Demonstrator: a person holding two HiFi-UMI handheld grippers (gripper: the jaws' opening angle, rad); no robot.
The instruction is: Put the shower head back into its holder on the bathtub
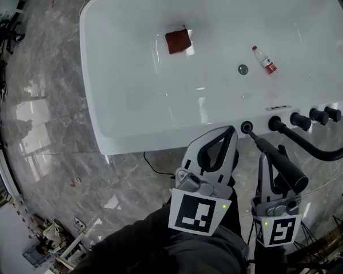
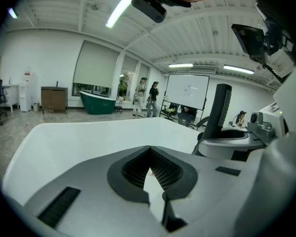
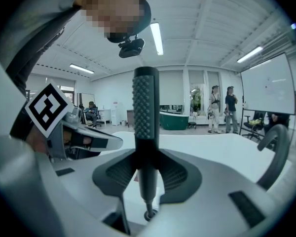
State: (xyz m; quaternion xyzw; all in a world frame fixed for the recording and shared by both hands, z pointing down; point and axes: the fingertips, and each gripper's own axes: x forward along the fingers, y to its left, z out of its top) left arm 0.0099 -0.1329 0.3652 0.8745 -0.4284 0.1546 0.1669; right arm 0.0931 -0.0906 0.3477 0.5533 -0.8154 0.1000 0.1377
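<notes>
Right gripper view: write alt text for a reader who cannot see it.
The right tool grips a black shower head upright, its thin lower end at the round holder on the white bathtub. The left tool shows at left, a curved black spout at right.

faucet spout (image 1: 320, 151) — cut by right edge | bottle (image 1: 264, 60) label — too small to read | bathtub (image 1: 90, 67) far rim cropped at top

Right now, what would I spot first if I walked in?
The huge white bathtub fills the head view, with a dark red cloth and a red-capped bottle lying inside. Nearer, the right tool grips a black shower head, its thin end at the holder on the rim.
</notes>
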